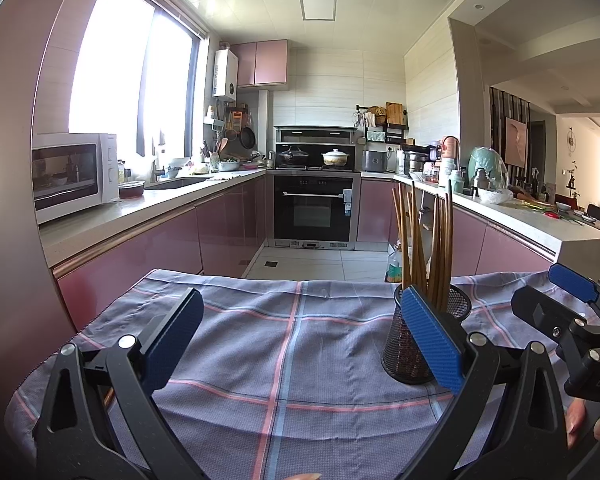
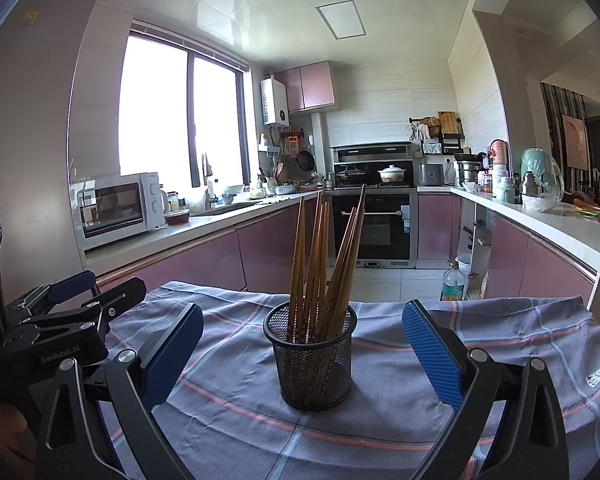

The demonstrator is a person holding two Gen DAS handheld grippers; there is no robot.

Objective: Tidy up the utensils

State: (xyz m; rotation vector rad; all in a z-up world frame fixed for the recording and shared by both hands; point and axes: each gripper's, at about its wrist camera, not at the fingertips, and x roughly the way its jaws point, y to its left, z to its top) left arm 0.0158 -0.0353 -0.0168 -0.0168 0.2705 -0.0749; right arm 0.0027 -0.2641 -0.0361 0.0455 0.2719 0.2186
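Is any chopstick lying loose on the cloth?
No: in the right wrist view all the chopsticks stand in the mesh cup; the cloth around it holds none.

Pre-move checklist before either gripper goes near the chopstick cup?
1. Left gripper open, nothing held: ok.
2. Right gripper open, nothing held: ok.
3. Cup upright on the cloth: ok.
4. Chopsticks all in the cup, leaning apart: ok.
5. Loose utensils left on the cloth: none in view, though the near edge is hidden by the grippers: cannot tell.
6. Cup centred between the right gripper's fingers: ok. It sits behind the left gripper's right finger, off centre: not ok for a left grasp.
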